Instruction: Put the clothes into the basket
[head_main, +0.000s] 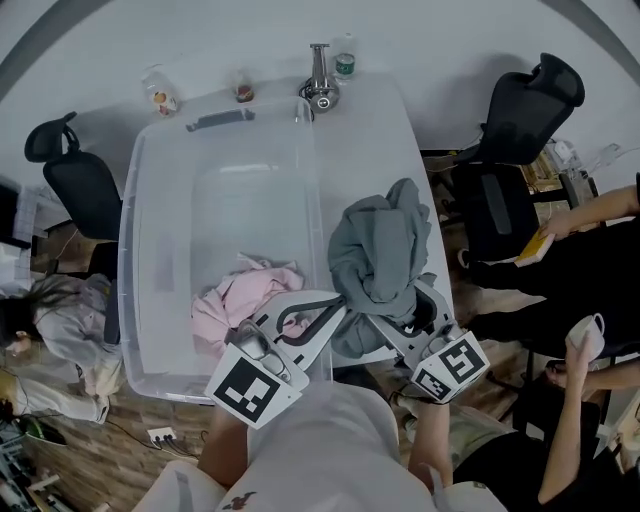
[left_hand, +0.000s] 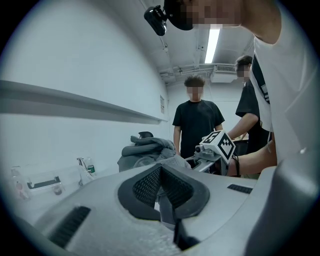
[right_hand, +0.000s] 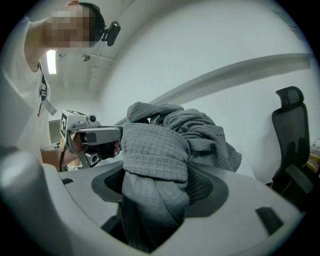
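A grey waffle-weave garment (head_main: 380, 250) hangs bunched in the air just right of the clear plastic basket (head_main: 126, 250), above the white table. Both grippers hold it from below. In the right gripper view, my right gripper (head_main: 388, 322) is shut on a thick fold of the garment (right_hand: 160, 150), which spills over the jaws. My left gripper (head_main: 335, 305) is at the garment's lower left edge. A thin strip of grey cloth is pinched between its pads in the left gripper view, with the rest of the garment (left_hand: 147, 150) piled beyond. A pink cloth (head_main: 245, 295) lies inside the basket near its front.
A metal tap (head_main: 320, 80) and small bottles stand at the table's far end. Black office chairs stand at left (head_main: 75, 180) and right (head_main: 520, 120). People stand close on the right (head_main: 600, 260); one in a black shirt (left_hand: 197, 125) faces the table.
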